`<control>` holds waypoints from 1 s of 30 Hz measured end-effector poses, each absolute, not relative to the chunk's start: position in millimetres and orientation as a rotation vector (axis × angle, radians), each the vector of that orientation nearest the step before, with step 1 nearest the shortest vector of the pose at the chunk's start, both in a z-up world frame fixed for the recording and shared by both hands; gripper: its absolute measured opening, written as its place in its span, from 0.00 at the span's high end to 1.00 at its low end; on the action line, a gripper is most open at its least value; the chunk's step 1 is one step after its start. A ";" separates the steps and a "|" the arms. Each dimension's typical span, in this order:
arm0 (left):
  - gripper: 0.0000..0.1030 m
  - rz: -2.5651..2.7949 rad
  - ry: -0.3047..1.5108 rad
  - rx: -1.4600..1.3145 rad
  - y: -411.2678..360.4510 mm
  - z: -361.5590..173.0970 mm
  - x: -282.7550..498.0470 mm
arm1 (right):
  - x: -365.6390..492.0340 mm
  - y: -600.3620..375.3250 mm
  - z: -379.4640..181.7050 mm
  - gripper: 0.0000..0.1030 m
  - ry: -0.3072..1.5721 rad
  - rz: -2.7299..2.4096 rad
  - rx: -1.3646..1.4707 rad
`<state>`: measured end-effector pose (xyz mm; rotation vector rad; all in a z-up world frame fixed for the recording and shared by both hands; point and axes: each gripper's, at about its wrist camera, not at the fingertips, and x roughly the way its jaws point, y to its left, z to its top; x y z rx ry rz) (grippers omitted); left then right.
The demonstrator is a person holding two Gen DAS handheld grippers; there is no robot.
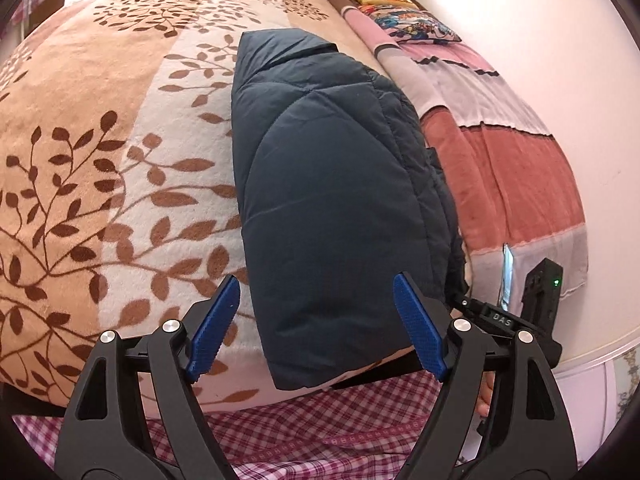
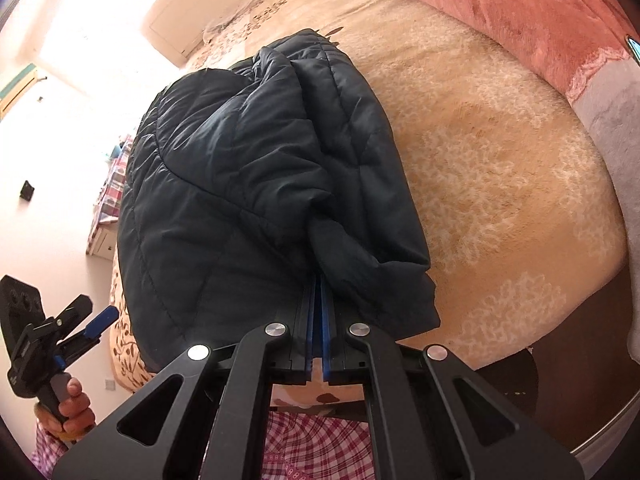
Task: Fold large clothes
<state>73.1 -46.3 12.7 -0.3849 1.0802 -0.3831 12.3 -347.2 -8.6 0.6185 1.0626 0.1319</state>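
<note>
Two grippers work one dark quilted jacket (image 1: 328,184): the right gripper (image 2: 319,292) is pinched on a fold at its near edge, the left gripper (image 1: 316,328) spread wide, nothing between its fingers. Jacket lies on a leaf-patterned bedspread (image 1: 100,152); a pink-and-grey blanket (image 1: 500,152) and two pillows (image 1: 400,12) line the far-right wall.

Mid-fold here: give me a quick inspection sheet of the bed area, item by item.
Surface: leaf-patterned blanket covering the bed.
Job's things: dark blue quilted jacket, folded lengthwise, near end overhanging the bed edge.
Clutter: pink and grey patchwork quilt along the wall; cartoon-print pillow at the far end.
Grippers: left hand-held gripper open, jacket end between the pads without contact; right hand-held gripper shut on jacket fabric.
Cables: nothing seen.
Surroundings: white wall; person's checked pink clothing below.
</note>
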 end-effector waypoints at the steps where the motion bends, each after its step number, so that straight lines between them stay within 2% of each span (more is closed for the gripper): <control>1: 0.24 -0.383 1.083 -0.380 -47.4 12.6 73.7 | 12.1 -347.2 -8.3 0.98 1.063 0.134 0.623; 11: 0.24 -0.344 1.097 -0.257 -66.6 7.7 78.7 | 10.1 -346.5 -5.9 0.98 1.067 0.135 0.618; 17: 0.24 -0.347 1.085 -0.228 -67.9 8.1 78.5 | 8.4 -340.3 0.5 0.92 1.073 0.122 0.579; 20: 0.24 -0.344 1.085 -0.233 -66.4 7.0 80.0 | 7.2 -337.1 5.2 0.82 1.069 0.129 0.570; 22: 0.24 -0.344 1.087 -0.239 -65.0 6.3 80.8 | 6.5 -334.4 8.6 0.69 1.064 0.138 0.561; 24: 0.24 -0.344 1.087 -0.242 -63.8 5.6 81.8 | 5.5 -329.3 13.9 0.62 1.058 0.140 0.540; 30: 0.24 -0.342 1.088 -0.245 -62.2 4.5 84.8 | -4.5 -321.3 29.9 0.55 1.039 0.143 0.462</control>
